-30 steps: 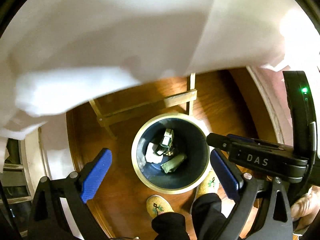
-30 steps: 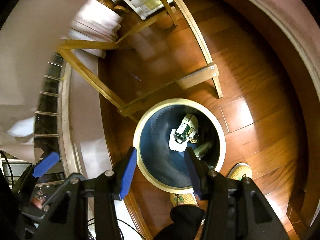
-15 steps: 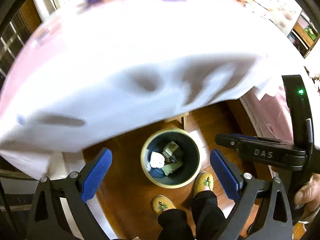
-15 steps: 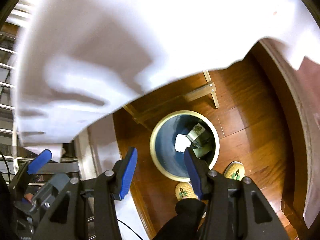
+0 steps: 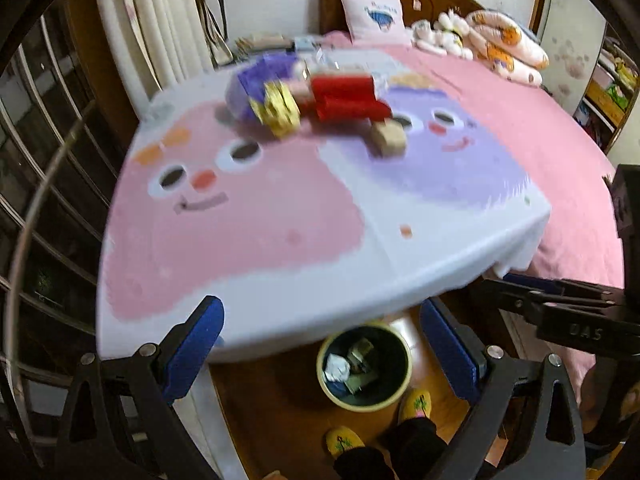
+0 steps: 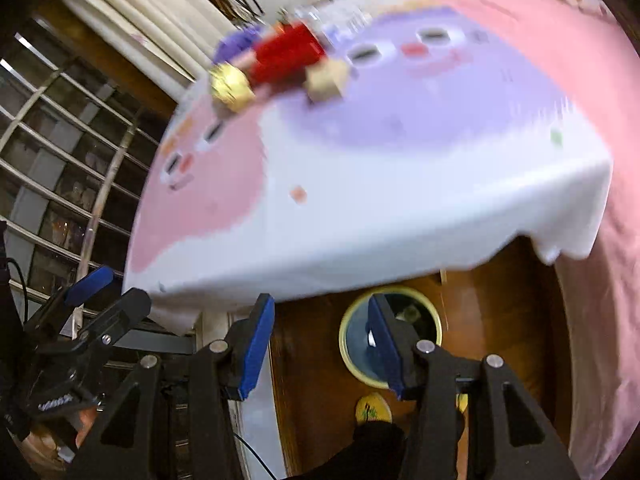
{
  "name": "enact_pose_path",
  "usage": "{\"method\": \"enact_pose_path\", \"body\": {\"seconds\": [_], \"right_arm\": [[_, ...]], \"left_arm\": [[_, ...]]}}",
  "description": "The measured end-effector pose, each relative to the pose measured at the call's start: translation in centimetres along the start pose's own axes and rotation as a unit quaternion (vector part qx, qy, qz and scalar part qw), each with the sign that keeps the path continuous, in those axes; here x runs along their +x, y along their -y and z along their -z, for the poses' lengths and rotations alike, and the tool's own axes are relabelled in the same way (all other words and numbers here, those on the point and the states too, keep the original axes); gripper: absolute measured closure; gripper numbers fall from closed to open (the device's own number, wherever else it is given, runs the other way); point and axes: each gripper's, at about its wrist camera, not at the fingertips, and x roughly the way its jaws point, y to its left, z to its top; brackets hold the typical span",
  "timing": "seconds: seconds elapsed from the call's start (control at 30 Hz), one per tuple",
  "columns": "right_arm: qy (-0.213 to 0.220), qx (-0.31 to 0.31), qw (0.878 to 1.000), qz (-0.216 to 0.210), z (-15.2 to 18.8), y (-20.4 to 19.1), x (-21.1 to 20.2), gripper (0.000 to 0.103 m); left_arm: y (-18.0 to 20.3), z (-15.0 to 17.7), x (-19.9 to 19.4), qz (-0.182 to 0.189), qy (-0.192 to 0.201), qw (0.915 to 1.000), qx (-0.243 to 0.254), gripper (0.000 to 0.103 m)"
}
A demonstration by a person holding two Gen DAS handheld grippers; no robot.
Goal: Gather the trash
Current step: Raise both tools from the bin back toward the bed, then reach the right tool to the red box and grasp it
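On the floor under the table's front edge stands a round dark bin (image 5: 405,376) holding crumpled white paper (image 5: 336,368) and a green carton (image 5: 360,350). My left gripper (image 5: 322,354) hangs open high above it, with nothing between its blue pads. My right gripper (image 6: 320,348) is also open and empty, and its right finger covers part of the bin (image 6: 345,346). On the far side of the tablecloth (image 5: 280,240) lie a red box (image 5: 348,98), a gold wrapper (image 5: 280,110), a purple bag (image 5: 248,84) and a small tan box (image 5: 388,138), all blurred.
A bed with a pink cover (image 5: 560,168), a pillow and soft toys lies behind and to the right of the table. Curtains and a barred window (image 5: 52,184) stand at the left. The person's feet in yellow slippers (image 5: 416,404) stand by the bin on the wooden floor.
Both grippers have risen from just above the bin to above the table's edge. The bin now looks small and the tabletop with its items has come into view.
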Motion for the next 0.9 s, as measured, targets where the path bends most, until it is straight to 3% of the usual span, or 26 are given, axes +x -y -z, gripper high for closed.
{"method": "enact_pose_path", "body": {"seconds": [0.2,0.5,0.73,0.9], "right_arm": [[0.052,-0.046,0.998,0.004,-3.5,-3.3,-3.4,0.054],[0.098,-0.098,0.99,0.01,-9.5,-6.3,-4.8,0.05],[0.088,-0.153,0.984,0.012,-16.6,-6.9,-2.2,0.049],[0.057,-0.202,0.978,0.002,-22.7,-6.4,2.1,0.049]], "left_arm": [[-2.4,-2.8,-2.3,-0.004,0.031,0.9995,-0.009,0.005],[-4.9,-7.3,-2.5,0.008,0.038,0.9982,-0.046,0.005],[-5.5,-11.3,0.2,-0.026,0.03,0.997,-0.066,0.005],[-5.9,-14.7,4.0,-0.052,0.009,0.9941,-0.094,0.005]]}}
